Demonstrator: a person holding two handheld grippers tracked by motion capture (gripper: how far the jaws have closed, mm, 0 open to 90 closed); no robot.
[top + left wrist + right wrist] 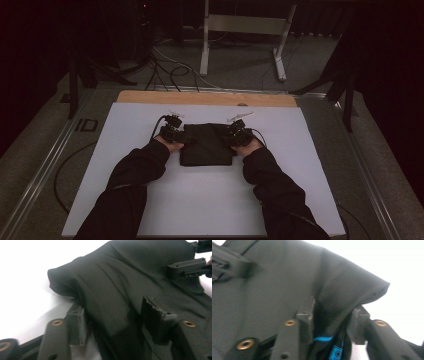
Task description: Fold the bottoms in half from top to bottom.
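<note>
Tabletop: white board (150,200) in a dark room.
Cloth: black folded cloth (206,145) in the middle, nearly a neat square.
Left gripper (176,134): half open, cloth edge loose between.
Right gripper (234,134): half open, fold loose between.
Left to do: maybe one more fold.

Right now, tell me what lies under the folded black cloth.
The black cloth rests on the white board. In the right gripper view, a blue-printed label peeks from between its layers. Whatever else lies beneath or inside the folds is covered.
</note>
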